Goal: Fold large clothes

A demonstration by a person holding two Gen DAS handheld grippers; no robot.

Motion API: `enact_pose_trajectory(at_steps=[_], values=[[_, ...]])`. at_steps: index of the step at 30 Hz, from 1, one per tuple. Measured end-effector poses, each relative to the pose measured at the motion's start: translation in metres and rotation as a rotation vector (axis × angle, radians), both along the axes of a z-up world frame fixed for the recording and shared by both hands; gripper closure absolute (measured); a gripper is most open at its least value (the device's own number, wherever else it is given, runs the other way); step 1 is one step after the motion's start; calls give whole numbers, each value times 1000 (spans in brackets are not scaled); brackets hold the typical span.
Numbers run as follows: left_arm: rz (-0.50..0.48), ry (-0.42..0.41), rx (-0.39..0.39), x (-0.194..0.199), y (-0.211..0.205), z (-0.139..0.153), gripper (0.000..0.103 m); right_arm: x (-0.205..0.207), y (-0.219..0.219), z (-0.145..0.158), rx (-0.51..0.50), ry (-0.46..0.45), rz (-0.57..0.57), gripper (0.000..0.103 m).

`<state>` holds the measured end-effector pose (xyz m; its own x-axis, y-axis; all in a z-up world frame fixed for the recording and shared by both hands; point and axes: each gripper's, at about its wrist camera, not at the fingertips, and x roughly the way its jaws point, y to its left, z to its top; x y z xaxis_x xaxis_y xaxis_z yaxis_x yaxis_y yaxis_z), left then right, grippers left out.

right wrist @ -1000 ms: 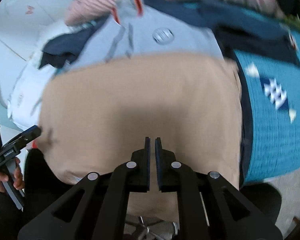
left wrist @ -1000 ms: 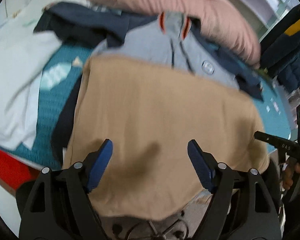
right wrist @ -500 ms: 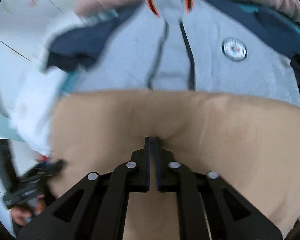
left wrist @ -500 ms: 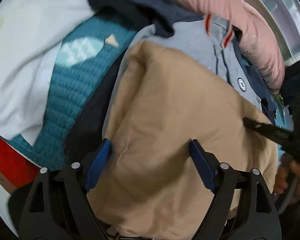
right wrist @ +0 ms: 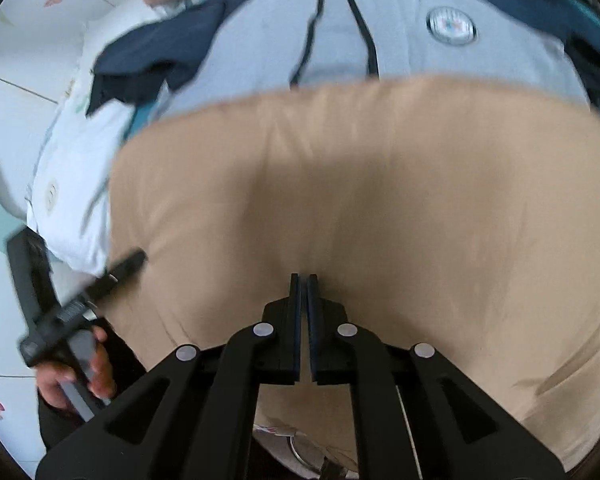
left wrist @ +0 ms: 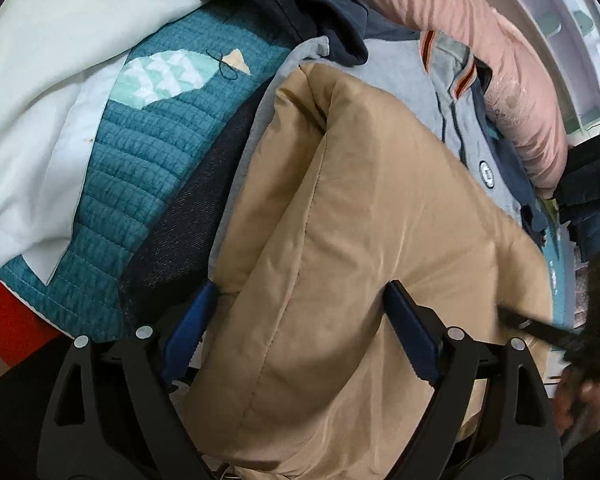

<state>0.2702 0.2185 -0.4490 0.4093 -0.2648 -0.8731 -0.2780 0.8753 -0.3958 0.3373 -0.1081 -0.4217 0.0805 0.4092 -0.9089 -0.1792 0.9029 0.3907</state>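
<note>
A tan padded garment (left wrist: 372,240) lies folded on top of a grey zip jacket (left wrist: 440,92) on the bed. My left gripper (left wrist: 300,320) is open, its blue-padded fingers (left wrist: 412,332) straddling the garment's near left fold. In the right wrist view the tan garment (right wrist: 380,200) fills the middle, with the grey jacket (right wrist: 340,32) beyond it. My right gripper (right wrist: 303,296) is shut, its tips resting against the tan fabric; whether fabric is pinched between them does not show. The left gripper also shows in the right wrist view (right wrist: 128,260).
A teal quilted bedspread (left wrist: 140,160) covers the bed. A white garment (left wrist: 40,100) lies at the left, dark navy clothes (left wrist: 284,4) and a pink quilt (left wrist: 460,28) at the back. A red edge (left wrist: 4,312) runs along the bed's near left.
Both grippers moved closer over the tan garment. The left one swung to its left edge, where the fabric now bulges up in a thick fold. The right stayed shut.
</note>
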Motion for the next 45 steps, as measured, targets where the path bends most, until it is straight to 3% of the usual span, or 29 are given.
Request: enact_pose_trajectory(at_steps=[3,8,13,21,23,26,28,32,36,40,45], values=[[20,-14,-43,-11,9,7,17,3,2,-25,-19,-15,-6,103],[92,-29,-110,-41,30,13,17,7,4,-24,-57,-55,6,103],[125,12,-197,-60,34,1,17,8,2,-26,-37,-48,-18,103],[92,76,-210,-70,19,-18,17,8,2,-23,-31,-44,-25,103],[85,83,-170,-69,14,-19,19,7,-2,-22,-13,-37,-35,103],[76,76,-147,-69,12,-15,29,-2,-9,-11,19,-50,-43,103],[76,78,-151,-70,14,-15,36,-12,-11,-2,31,-60,-41,96],[76,87,-165,-73,14,-16,42,-45,-9,15,52,-69,-2,97],[74,101,-167,-72,14,-20,44,-63,3,-9,30,18,29,100],[42,88,-166,-71,7,-19,66,-62,4,-47,27,35,12,103],[13,23,-132,-78,0,3,82,-65,5,-44,28,21,20,103]])
